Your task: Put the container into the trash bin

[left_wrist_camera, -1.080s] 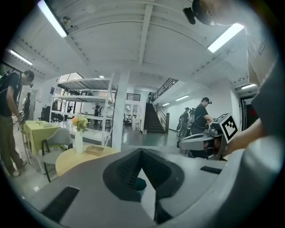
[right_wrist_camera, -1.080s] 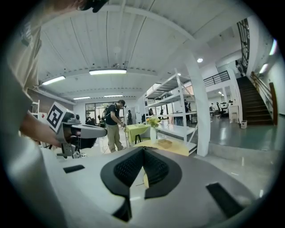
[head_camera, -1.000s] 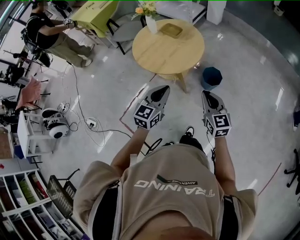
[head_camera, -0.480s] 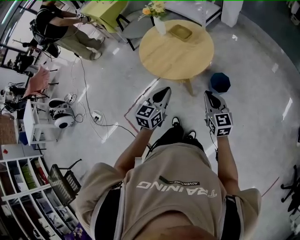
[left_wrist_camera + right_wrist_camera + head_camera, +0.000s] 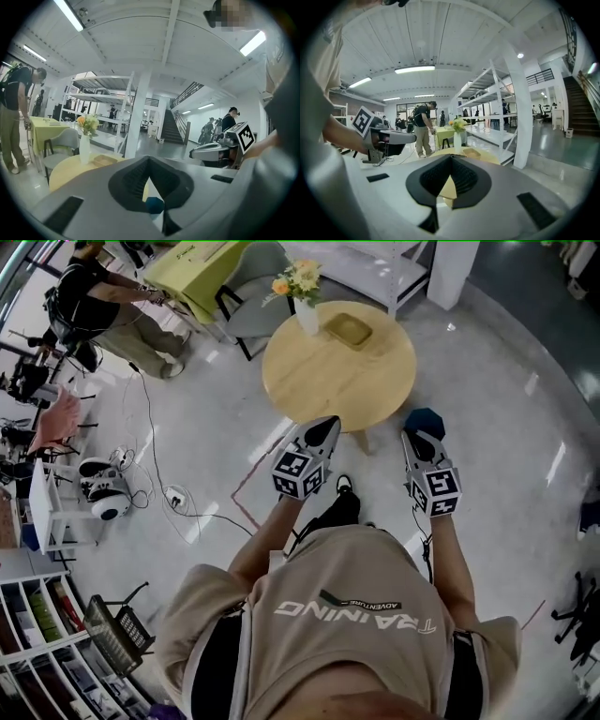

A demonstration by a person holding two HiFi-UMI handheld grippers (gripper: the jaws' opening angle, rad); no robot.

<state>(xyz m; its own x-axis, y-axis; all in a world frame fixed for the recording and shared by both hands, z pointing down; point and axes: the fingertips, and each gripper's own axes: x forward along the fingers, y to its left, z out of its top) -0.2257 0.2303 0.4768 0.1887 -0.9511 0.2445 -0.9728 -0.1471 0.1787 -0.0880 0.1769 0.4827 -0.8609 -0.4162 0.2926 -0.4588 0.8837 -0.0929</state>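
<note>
Container (image 5: 343, 327): shallow squarish tan tray, on the far side of the round pale-wood table (image 5: 309, 381), beside a white vase (image 5: 307, 315) of flowers. Trash bin (image 5: 427, 416): dark blue, faceted, on the glossy floor (image 5: 506, 427) just beside the table's rim. Left gripper (image 5: 326, 422) and right gripper (image 5: 413, 438): jaws closed, nothing held, near the table's near edge. The floor to the right is open.

Tan short-sleeved shirt (image 5: 347, 563) printed TRAINING in white; black shoe (image 5: 341, 508).

Person's shirt (image 5: 330, 652), printed "TRAINING", smaller "ADVENTURE" above, both upside down
</note>
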